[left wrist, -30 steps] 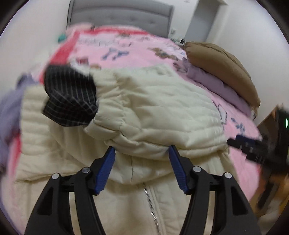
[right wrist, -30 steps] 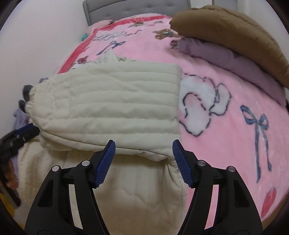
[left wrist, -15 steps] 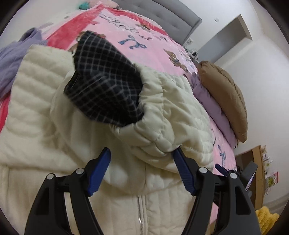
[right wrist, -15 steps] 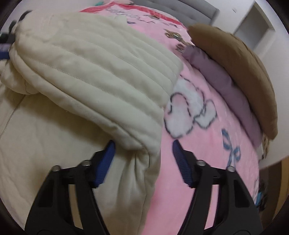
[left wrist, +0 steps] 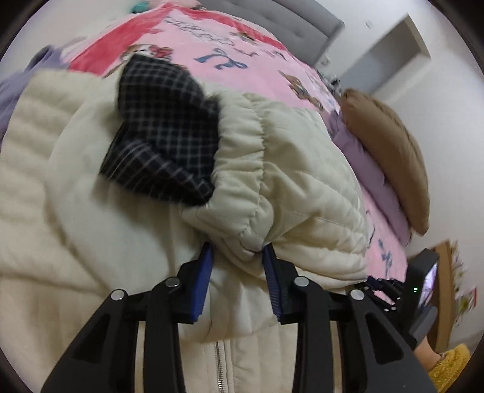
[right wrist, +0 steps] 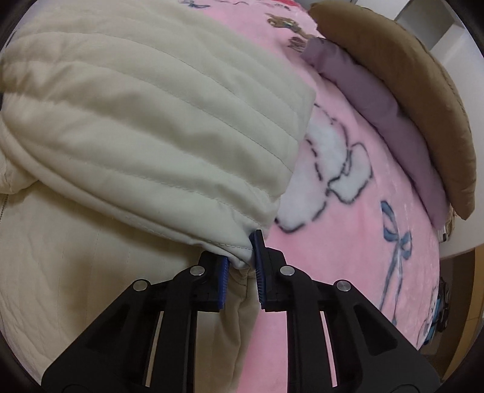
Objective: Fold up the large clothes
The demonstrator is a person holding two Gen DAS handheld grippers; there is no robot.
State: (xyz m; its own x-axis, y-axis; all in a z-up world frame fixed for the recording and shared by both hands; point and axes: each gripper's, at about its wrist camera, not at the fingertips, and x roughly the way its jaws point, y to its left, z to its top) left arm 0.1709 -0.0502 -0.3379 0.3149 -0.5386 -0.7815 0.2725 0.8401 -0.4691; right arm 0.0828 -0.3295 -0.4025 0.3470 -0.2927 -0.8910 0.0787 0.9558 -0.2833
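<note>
A cream quilted jacket (left wrist: 302, 169) with a front zipper (left wrist: 219, 365) lies on a pink blanket (left wrist: 230, 57). Its sleeve is folded across the body, and a black checked lining (left wrist: 163, 145) shows at the cuff. My left gripper (left wrist: 237, 257) is shut on the sleeve's cuff edge. In the right wrist view the sleeve (right wrist: 145, 121) lies over the jacket body (right wrist: 60, 272). My right gripper (right wrist: 240, 257) is shut on the sleeve's lower corner near the shoulder end.
A brown pillow (right wrist: 402, 84) rests on a purple one (right wrist: 372, 108) along the bed's right side. A grey headboard (left wrist: 287, 18) stands at the far end. A purple garment (left wrist: 18, 81) lies at the left. The other gripper (left wrist: 390, 290) shows at the right.
Both grippers were open around the sleeve's edge and have closed on it. The sleeve now looks slightly lifted and bunched at both gripped spots.
</note>
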